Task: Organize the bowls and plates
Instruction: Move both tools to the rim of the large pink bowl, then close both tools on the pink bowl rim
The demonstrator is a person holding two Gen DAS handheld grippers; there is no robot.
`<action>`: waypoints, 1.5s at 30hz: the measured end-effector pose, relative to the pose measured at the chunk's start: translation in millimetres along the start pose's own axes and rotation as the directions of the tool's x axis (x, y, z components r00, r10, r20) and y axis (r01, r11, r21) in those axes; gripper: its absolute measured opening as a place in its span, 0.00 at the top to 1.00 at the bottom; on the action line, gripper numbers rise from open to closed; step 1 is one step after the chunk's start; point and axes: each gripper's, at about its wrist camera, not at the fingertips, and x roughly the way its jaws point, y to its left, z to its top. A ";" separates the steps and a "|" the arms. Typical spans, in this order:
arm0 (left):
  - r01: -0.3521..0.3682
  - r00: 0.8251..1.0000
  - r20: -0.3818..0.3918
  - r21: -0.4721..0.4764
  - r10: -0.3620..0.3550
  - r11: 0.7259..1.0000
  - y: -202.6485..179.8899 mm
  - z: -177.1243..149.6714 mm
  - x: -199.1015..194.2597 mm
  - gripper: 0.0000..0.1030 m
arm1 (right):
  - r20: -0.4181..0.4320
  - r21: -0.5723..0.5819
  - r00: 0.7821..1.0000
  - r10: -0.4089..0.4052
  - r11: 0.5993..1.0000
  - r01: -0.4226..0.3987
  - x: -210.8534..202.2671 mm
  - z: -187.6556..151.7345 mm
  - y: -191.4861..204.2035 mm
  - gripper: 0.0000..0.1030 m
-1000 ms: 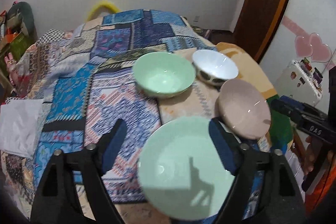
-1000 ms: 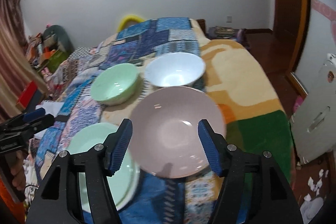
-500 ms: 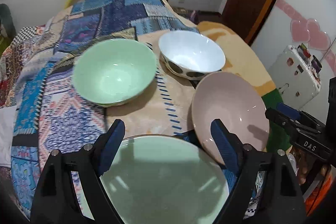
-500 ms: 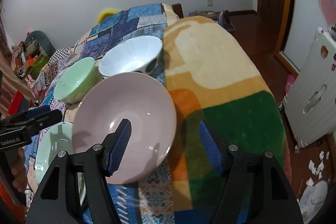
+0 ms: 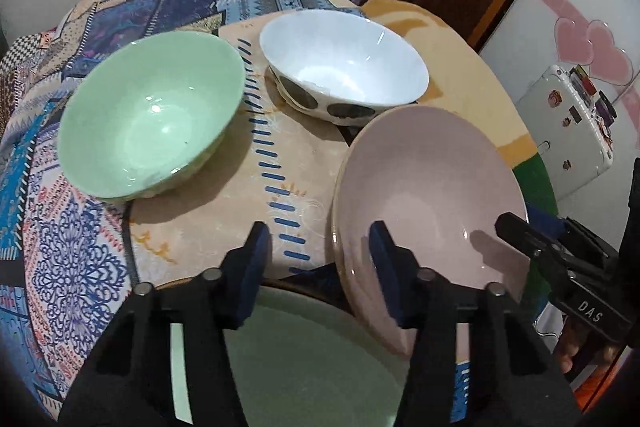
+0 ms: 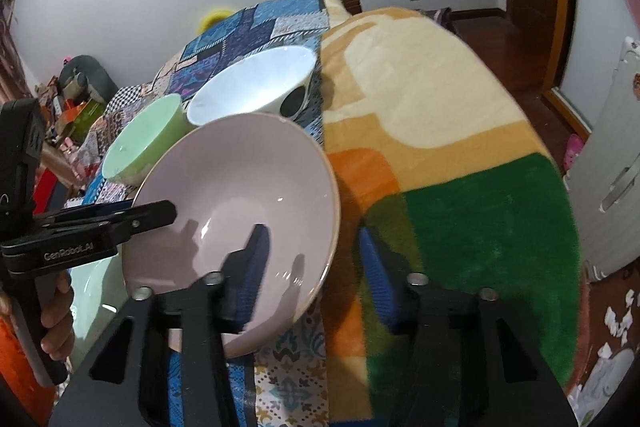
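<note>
Right gripper (image 6: 310,251) astride glossy round pink plate (image 6: 240,195)

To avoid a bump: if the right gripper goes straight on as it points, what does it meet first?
Probably the near rim of the pink plate; it sits between the right gripper's fingers, which have just been closing but seem not to press yet.

Mint-green bowl (image 5: 148,119), white bowl (image 5: 344,63) with dark spots, pink plate (image 5: 428,187), blue patchwork quilt (image 5: 72,259)

A pink plate (image 5: 424,195) is tilting at right, overlapping a green plate (image 5: 312,367) below; green bowl (image 5: 148,119) and white spotted bowl (image 5: 344,67) are sitting upright above.
</note>
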 end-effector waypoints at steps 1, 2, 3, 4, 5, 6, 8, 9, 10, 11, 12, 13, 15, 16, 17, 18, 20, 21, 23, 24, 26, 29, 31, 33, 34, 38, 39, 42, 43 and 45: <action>0.005 1.000 -0.007 -0.001 -0.005 1.000 -0.8 0.2 2.0 0.57 | -0.009 0.003 1.000 0.008 1.000 -0.008 2.3 -0.9 -0.6 0.65; 0.010 1.000 -0.014 -0.002 -0.010 1.000 -1.6 0.2 4.1 0.61 | -0.012 0.007 1.000 0.010 1.000 -0.010 4.9 -1.6 -1.1 0.67; 0.014 1.000 -0.020 -0.003 -0.014 1.000 -2.2 1.0 6.2 0.65 | -0.013 0.016 1.000 0.010 1.000 -0.009 6.8 -2.6 -2.5 0.72; 0.019 0.999 -0.029 -0.001 -0.019 1.000 -3.1 0.6 8.2 0.67 | -0.016 0.022 1.000 0.011 1.000 -0.010 8.8 -3.4 -3.2 0.75; 0.019 0.999 -0.035 0.004 -0.019 1.000 -4.3 0.2 9.8 0.69 | -0.022 0.027 1.000 0.016 1.000 -0.015 11.0 -4.2 -4.3 0.77; 0.015 0.999 -0.037 0.008 -0.015 1.000 -5.3 0.0 11.0 0.71 | -0.027 0.032 0.999 0.022 0.999 -0.021 12.9 -4.8 -4.4 0.80; 0.019 0.999 -0.040 0.016 -0.018 1.000 -7.3 -0.8 12.2 0.76 | -0.033 0.041 0.998 0.048 0.998 -0.046 14.6 -6.3 -4.2 0.82; 0.026 0.999 -0.044 0.018 -0.025 1.000 -8.1 0.0 13.0 0.81 | -0.036 0.044 0.998 0.059 0.997 -0.057 15.2 -6.6 -4.0 0.84; 0.036 0.998 -0.050 0.020 -0.035 0.999 -9.5 0.8 13.7 0.83 | -0.039 0.044 0.997 0.060 0.997 -0.059 15.3 -6.9 -3.4 0.85; 0.042 0.998 -0.056 0.022 -0.041 0.999 -10.6 1.7 13.9 0.87 | -0.038 0.041 0.998 0.053 0.998 -0.051 15.9 -7.0 -1.9 0.85; 0.036 0.998 -0.057 0.024 -0.035 0.999 -11.8 2.0 13.9 0.87 | -0.037 0.038 0.998 0.047 0.998 -0.046 15.6 -7.5 -1.1 0.85; 0.029 0.998 -0.056 0.027 -0.028 0.999 -13.0 2.2 13.6 0.87 | -0.038 0.041 0.998 0.046 0.998 -0.045 14.8 -8.1 -1.2 0.85; 0.025 0.998 -0.056 0.030 -0.024 0.999 -13.9 2.4 13.1 0.87 | -0.042 0.047 0.998 0.049 0.998 -0.047 13.2 -8.9 -1.5 0.85; 0.025 0.998 -0.054 0.029 -0.023 0.999 -13.6 2.8 12.5 0.87 | -0.043 0.048 0.998 0.049 0.998 -0.047 12.7 -8.3 -1.5 0.85; 0.024 0.998 -0.053 0.029 -0.022 0.999 -13.9 2.8 12.0 0.87 | -0.041 0.050 0.998 0.047 0.998 -0.045 11.6 -7.9 -1.6 0.85; 0.024 0.998 -0.052 0.029 -0.022 0.999 -13.7 2.7 11.3 0.87 | -0.037 0.050 0.998 0.042 0.998 -0.040 9.4 -8.0 -1.4 0.85; 0.030 0.998 -0.048 0.030 -0.028 0.999 -15.0 2.3 9.2 0.87 | -0.033 0.055 0.999 0.034 0.998 -0.033 7.2 -7.4 -2.4 0.85; 0.032 0.999 -0.044 0.038 -0.031 0.999 -16.7 1.9 7.1 0.87 | -0.031 0.057 0.999 0.034 0.998 -0.032 5.8 -7.0 -3.0 0.85; 0.037 0.999 -0.033 0.049 -0.035 0.998 -20.5 1.0 2.2 0.87 | -0.021 0.062 0.999 0.032 0.998 -0.030 0.5 -6.3 -3.7 0.85; 0.038 0.999 -0.028 0.055 -0.037 0.998 -22.0 0.2 -0.3 0.87 | -0.017 0.063 0.999 0.031 0.998 -0.030 -0.8 -5.5 -3.4 0.85; 0.041 0.999 -0.017 0.064 -0.040 0.997 -25.6 -0.6 -6.9 0.87 | -0.004 0.061 1.000 0.027 0.998 -0.027 -7.4 -4.1 -1.6 0.85; 0.043 0.999 0.000 0.070 -0.043 0.997 -29.0 -1.6 -18.0 0.87 | 0.016 0.051 1.000 0.023 0.998 -0.023 -18.1 -1.9 3.3 0.85; 0.044 0.999 0.014 0.071 -0.045 0.996 -30.1 -2.4 -27.2 0.87 | 0.030 0.040 0.999 0.021 0.999 -0.022 -25.5 -0.2 8.0 0.85; 0.044 0.999 0.029 0.071 -0.046 0.997 -29.8 -4.0 -37.2 0.87 | 0.041 0.032 0.999 0.024 0.999 -0.025 -31.5 1.4 13.0 0.85; 0.043 0.998 0.036 0.071 -0.045 0.997 -29.9 -6.5 -42.5 0.87 | 0.048 0.026 0.999 0.025 0.999 -0.026 -34.3 2.2 16.3 0.85; 0.037 0.997 0.064 0.068 -0.041 0.997 -26.2 -11.2 -63.2 0.87 | 0.066 0.003 0.997 0.030 1.000 -0.031 -42.1 3.8 29.5 0.85; 0.036 0.997 0.071 0.065 -0.040 0.997 -24.2 -12.8 -69.1 0.87 | 0.070 -0.002 0.997 0.033 0.999 -0.033 -44.1 4.0 33.2 0.85; 0.030 0.995 0.091 0.058 -0.035 0.998 -18.8 -18.1 -85.4 0.87 | 0.080 -0.020 0.996 0.041 0.999 -0.040 -49.3 3.5 45.4 0.85; 0.028 0.995 0.097 0.056 -0.033 0.998 -17.0 -20.0 -89.7 0.87 | 0.083 -0.030 0.996 0.044 0.999 -0.042 -51.1 3.3 51.7 0.85; 0.023 0.993 0.111 0.049 -0.028 0.999 -11.4 -24.9 -101.6 0.87 | 0.087 -0.042 0.995 0.049 0.998 -0.045 -52.5 3.2 59.7 0.85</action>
